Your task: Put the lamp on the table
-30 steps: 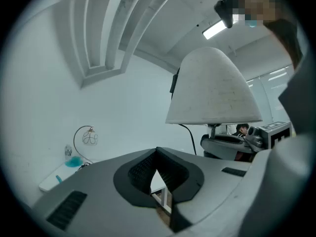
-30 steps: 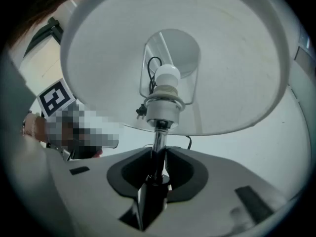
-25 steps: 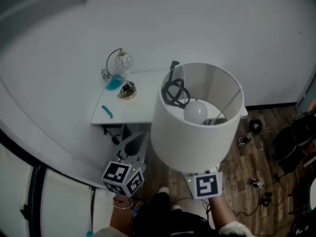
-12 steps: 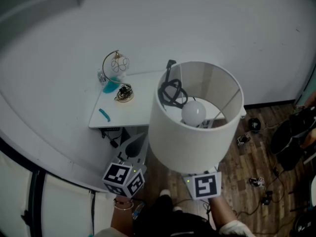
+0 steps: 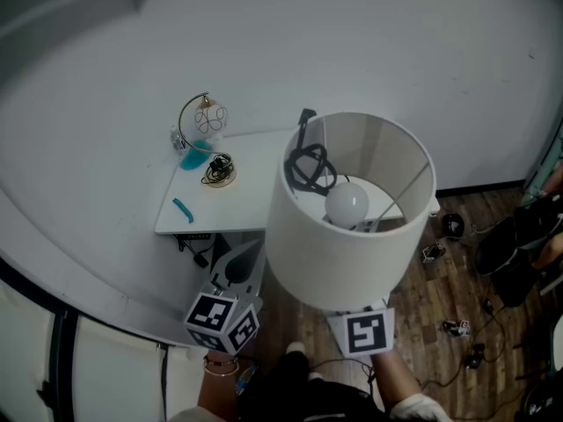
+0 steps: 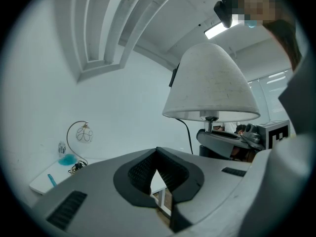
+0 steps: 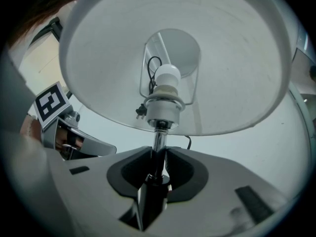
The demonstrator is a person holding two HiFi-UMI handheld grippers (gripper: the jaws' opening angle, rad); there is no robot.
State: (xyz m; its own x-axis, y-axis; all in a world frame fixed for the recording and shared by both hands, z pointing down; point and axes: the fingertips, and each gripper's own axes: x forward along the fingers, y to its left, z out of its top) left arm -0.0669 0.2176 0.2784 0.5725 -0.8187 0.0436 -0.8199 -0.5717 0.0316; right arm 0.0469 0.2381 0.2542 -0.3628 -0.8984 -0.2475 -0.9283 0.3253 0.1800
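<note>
Still, right gripper (image 7: 157, 174) is clamped on the stem of the lamp (image 5: 339, 236), jaws part-open round it. Lamp is upright, long axis vertical, carried in the air, and the table (image 5: 255, 192) lies near at 11 o'clock, not yet under it. Left gripper (image 6: 157, 158), at 8 o'clock of the shade, has jaws together & empty; vs a sec ago the table slid slightly toward 8 o'clock in head view, grip same.

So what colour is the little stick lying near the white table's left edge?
Teal. The small stick on the white table shows best in the head view.
</note>
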